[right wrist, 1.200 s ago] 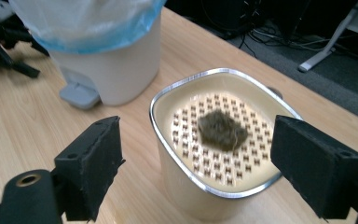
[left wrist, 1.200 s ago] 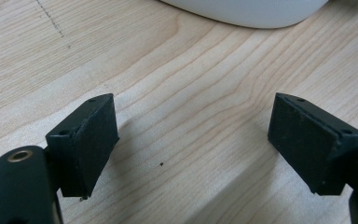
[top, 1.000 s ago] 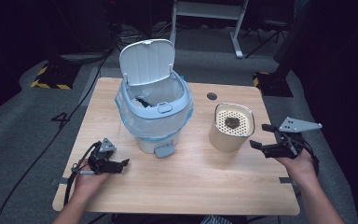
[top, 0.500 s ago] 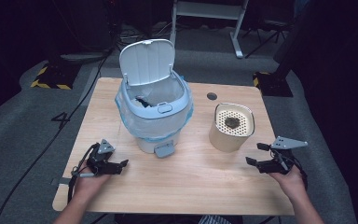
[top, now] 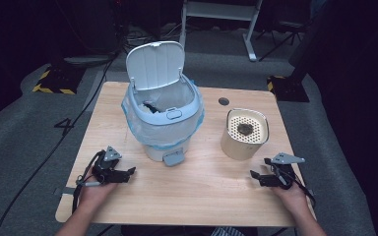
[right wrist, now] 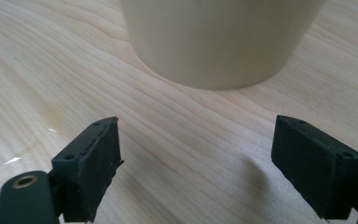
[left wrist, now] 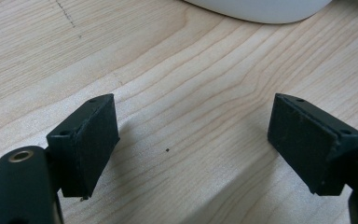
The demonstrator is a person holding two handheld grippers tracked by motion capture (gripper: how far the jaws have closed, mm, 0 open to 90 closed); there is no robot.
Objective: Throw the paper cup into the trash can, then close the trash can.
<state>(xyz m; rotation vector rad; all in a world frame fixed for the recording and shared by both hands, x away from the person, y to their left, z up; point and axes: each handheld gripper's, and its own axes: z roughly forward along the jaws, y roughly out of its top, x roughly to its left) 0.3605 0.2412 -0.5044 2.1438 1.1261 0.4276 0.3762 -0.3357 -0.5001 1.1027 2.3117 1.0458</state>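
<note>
On the wooden table (top: pixel 197 196), the lidded bin (top: pixel 163 110) stands open at far left. The cream container (top: pixel 243 132) sits right, just beyond the right gripper (right wrist: pixel 196 163), whose jaws have just been opening, empty. Level them at its sides before squeezing. The left gripper (left wrist: pixel 191 149) rests spread, empty.

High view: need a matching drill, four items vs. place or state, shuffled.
Items:
1. bin lid
2. beige container
3. left gripper
4. bin pedal

Descriptions:
A. on the table, right of the bin
B. flipped up
C. jaws apart, nothing between them, on the table's near left part
D. at the bin's base, facing the person

Pairs: 1-B, 2-A, 3-C, 4-D
</note>
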